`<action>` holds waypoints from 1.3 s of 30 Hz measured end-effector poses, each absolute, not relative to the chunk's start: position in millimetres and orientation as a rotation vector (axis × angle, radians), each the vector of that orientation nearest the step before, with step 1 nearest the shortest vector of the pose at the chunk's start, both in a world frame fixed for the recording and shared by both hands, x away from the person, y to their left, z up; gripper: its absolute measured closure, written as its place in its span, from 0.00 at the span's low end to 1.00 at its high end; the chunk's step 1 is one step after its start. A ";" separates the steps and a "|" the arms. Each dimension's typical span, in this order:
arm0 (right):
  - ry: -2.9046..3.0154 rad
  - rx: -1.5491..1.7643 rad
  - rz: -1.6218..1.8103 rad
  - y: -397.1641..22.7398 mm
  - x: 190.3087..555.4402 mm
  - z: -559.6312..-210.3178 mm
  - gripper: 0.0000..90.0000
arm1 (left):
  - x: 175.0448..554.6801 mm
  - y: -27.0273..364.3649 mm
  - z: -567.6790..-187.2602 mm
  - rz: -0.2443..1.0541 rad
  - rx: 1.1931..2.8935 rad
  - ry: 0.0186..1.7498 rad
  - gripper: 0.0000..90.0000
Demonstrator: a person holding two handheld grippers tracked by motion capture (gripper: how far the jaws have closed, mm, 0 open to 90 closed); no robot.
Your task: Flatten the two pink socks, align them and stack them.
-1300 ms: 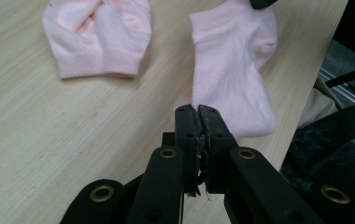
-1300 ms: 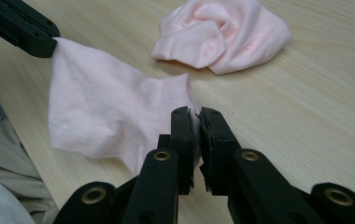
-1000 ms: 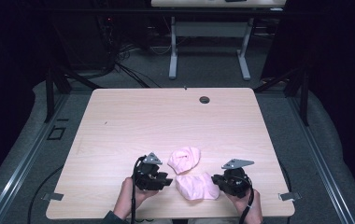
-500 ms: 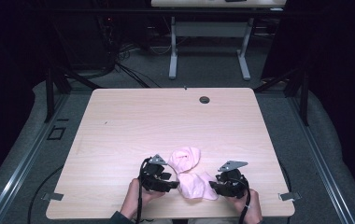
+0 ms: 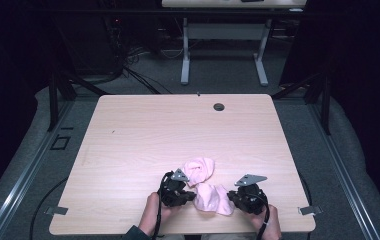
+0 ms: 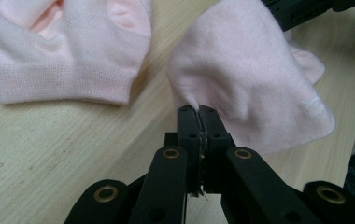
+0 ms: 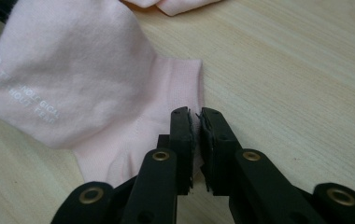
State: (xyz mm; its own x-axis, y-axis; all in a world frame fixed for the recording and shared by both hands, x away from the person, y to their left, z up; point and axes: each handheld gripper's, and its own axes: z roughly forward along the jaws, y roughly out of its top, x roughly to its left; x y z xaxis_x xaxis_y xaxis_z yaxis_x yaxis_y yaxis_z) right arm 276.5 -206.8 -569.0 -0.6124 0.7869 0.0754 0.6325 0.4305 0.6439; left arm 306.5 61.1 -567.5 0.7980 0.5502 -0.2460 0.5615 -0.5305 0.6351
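Two pink socks [image 5: 205, 182], one table [image 5: 143, 135]

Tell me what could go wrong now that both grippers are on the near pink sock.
1. The left gripper pinches only a thin fold at the near sock's edge; it could slip out under tension.
2. The right gripper clamps the cuff rim, with little fabric between the pads, so a sideways pull may free it.
3. The second sock lies close against the held one and might get dragged along when it is lifted.
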 end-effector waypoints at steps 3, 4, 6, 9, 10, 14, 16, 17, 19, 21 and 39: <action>2.428 1.253 0.966 -208.8 274.6 -566.6 0.93 | 304.1 68.0 -563.5 -0.001 2.241 0.826 1.00; 2.433 1.255 0.970 -210.1 273.7 -564.6 0.93 | 302.7 70.9 -561.6 0.001 2.234 0.836 1.00; 2.424 1.256 0.990 -212.3 271.1 -559.9 0.93 | 298.7 77.7 -556.6 0.010 2.229 0.850 1.00; 2.421 1.265 1.012 -215.2 266.0 -551.3 0.93 | 289.5 90.1 -546.9 0.001 2.221 0.882 1.00; 2.434 1.271 1.007 -216.3 264.2 -547.3 0.93 | 287.5 92.9 -545.0 -0.002 2.222 0.892 1.00; 2.447 1.283 1.053 -214.6 259.3 -542.0 0.93 | 275.5 105.0 -537.5 -0.024 2.220 0.927 1.00; 2.472 1.276 1.042 -211.4 259.4 -542.6 0.93 | 271.3 109.1 -537.7 -0.040 2.219 0.945 1.00; 2.471 1.278 1.051 -209.6 259.8 -544.3 0.93 | 270.1 110.8 -538.6 -0.048 2.224 0.950 0.99; 2.502 1.259 1.023 -203.9 264.1 -550.7 0.93 | 268.2 114.0 -544.4 -0.056 2.246 0.979 0.99; 2.519 1.261 1.002 -201.7 265.6 -552.7 0.92 | 268.2 115.2 -546.9 -0.055 2.253 0.984 0.99; 2.509 1.081 1.010 -188.2 285.7 -539.9 0.35 | 270.7 152.3 -554.2 0.251 2.145 1.153 0.14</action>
